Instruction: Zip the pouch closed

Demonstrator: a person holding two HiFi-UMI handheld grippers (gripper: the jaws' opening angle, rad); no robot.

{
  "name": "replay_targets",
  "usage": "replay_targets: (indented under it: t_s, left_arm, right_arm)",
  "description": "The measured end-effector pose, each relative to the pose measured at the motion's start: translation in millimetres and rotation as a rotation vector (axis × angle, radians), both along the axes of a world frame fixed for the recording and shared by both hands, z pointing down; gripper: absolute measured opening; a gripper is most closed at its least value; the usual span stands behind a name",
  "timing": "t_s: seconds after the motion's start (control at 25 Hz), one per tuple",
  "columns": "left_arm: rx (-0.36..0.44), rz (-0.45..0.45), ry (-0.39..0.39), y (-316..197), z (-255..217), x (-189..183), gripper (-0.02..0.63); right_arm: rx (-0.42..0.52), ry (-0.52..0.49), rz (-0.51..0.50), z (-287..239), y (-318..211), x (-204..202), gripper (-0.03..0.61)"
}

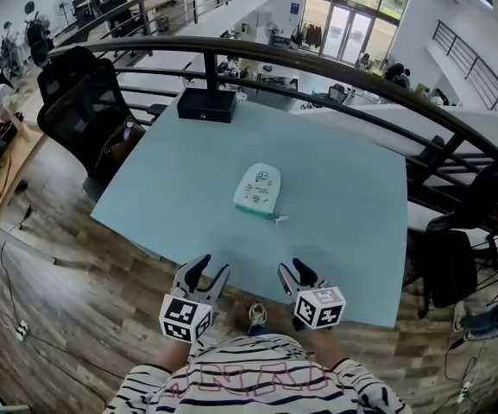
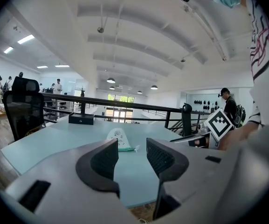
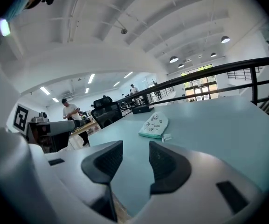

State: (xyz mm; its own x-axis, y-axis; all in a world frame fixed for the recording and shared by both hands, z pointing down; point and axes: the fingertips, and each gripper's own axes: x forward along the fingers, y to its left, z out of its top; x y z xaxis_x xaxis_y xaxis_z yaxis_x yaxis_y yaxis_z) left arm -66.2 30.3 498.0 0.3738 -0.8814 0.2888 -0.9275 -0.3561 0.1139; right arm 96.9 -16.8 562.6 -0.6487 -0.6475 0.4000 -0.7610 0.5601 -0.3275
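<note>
Where pouch [image 1: 257,188] lies on table [image 1: 343,231] | white, mint-edged, printed | pull tab [image 1: 279,220] out

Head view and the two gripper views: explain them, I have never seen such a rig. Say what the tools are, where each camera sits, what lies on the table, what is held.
No robot: a person holds a two-jaw tool in each hand, the left gripper and the right gripper; the marker cubes are part of them. The head view looks down from the person's head; each gripper view looks along its own jaws. On the pale blue table lie a white pouch with a green edge and, at the far edge, a black box. Both pairs of jaws stand apart, empty, short of the pouch.
</note>
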Motion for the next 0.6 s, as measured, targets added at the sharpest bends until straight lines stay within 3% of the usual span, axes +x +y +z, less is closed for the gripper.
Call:
replay_targets:
  t_s: [0.6]
  left_arm:
    - [-0.042,-0.080,0.010,-85.6,19.2,33.6,0.169]
  right_arm:
    - [-0.015,0.033,-0.096,23.2,-108.6,23.7,0.189]
